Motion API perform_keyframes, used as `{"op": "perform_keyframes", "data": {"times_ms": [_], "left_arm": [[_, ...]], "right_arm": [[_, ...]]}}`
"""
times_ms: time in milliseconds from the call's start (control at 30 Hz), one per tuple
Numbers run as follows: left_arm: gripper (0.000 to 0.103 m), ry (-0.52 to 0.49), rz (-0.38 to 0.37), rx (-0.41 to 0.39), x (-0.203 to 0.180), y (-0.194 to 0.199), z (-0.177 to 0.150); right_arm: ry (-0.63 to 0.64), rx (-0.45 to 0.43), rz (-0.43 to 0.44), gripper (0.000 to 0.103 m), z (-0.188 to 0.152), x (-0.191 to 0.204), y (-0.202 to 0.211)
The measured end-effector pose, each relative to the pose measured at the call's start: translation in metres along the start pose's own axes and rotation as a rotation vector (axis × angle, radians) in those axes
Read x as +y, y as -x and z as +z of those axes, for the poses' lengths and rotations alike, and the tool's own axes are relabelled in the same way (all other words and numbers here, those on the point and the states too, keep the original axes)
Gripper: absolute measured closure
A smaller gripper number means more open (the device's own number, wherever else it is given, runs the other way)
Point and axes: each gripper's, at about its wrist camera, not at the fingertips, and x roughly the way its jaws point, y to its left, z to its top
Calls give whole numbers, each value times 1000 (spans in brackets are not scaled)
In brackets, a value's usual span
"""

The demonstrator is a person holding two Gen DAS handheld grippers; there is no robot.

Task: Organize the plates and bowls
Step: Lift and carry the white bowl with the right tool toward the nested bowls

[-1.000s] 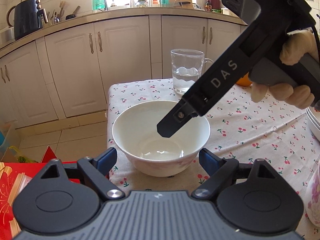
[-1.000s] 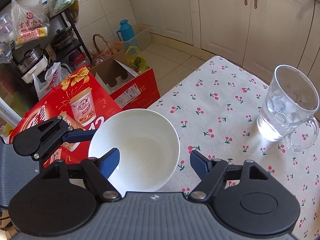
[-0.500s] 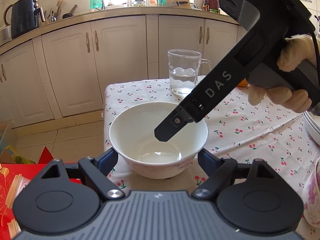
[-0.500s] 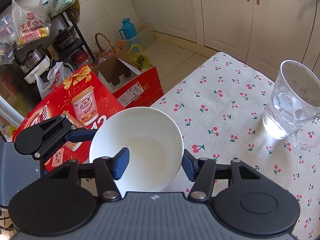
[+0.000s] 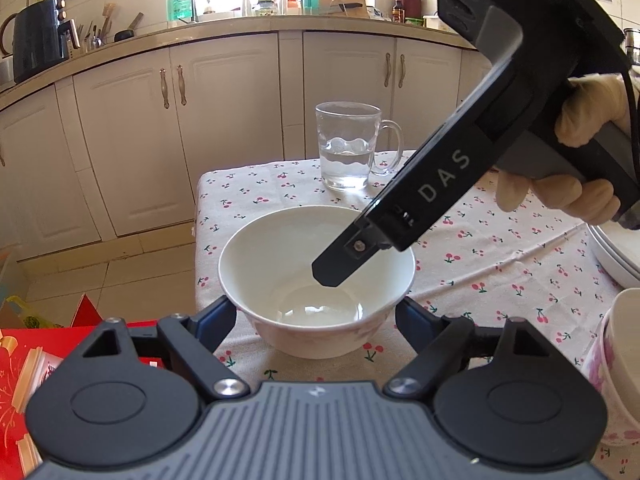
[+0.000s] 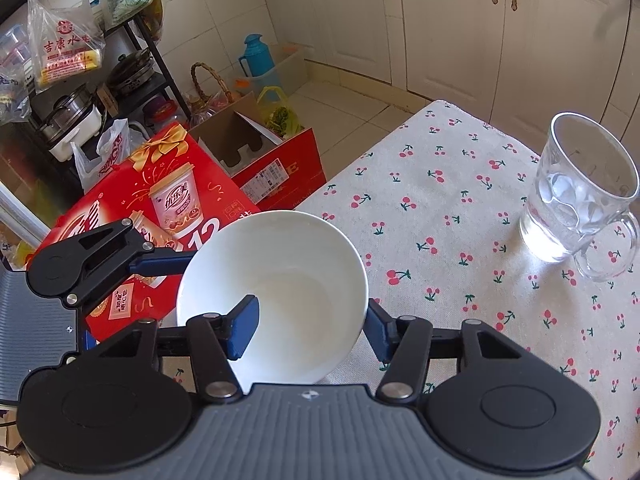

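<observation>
A white bowl (image 5: pixel 316 264) (image 6: pixel 276 280) sits near the left front corner of the cherry-print table (image 5: pixel 500 264). My left gripper (image 5: pixel 316 312) straddles its lower wall, and both blue pads touch its sides. My right gripper (image 6: pixel 310 326) comes down from the right, held by a gloved hand (image 5: pixel 584 120). It is shut on the bowl's wall, one finger (image 6: pixel 244 320) inside and the other outside by the rim. In the left wrist view only the inner finger (image 5: pixel 340 264) shows, inside the bowl. A stack of white plates (image 5: pixel 612 256) peeks in at the right edge.
A glass mug (image 5: pixel 346 148) (image 6: pixel 580 208) with water stands at the table's far side. A floral cup (image 5: pixel 616 368) is close at the near right. Red boxes (image 6: pixel 160 200) and bags crowd the floor by the table edge. Cabinets (image 5: pixel 224 128) lie beyond.
The right gripper's jaws have closed in from a wide stance onto the bowl's wall. The left gripper's fingers have drawn slightly closer to the bowl's sides.
</observation>
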Motion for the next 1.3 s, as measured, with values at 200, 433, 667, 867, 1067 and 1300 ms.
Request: {"op": "perform_keyframes", "data": {"times_ms": [200,433,667,867,1067,1300], "left_arm": [[17,-11,-7,1,-11,12,-1],[17,-25,-15,-2,-28,35,0],[17,-44,-24,-14,-52,65,3],[17,-71,-37,-26,-73,88,4],[17,-97,-47,-39,-96,107,2],[17,-127,-73,-45,-122,121,0]], "right_arm": [[11,-6,1,41,-10,7,17],[24,-24,3,41,-26,20,43],[33,-55,5,41,-47,34,76],[34,-76,2,41,-71,44,103],[46,-104,-14,41,-95,55,131],[48,-124,-40,40,-125,61,156]]}}
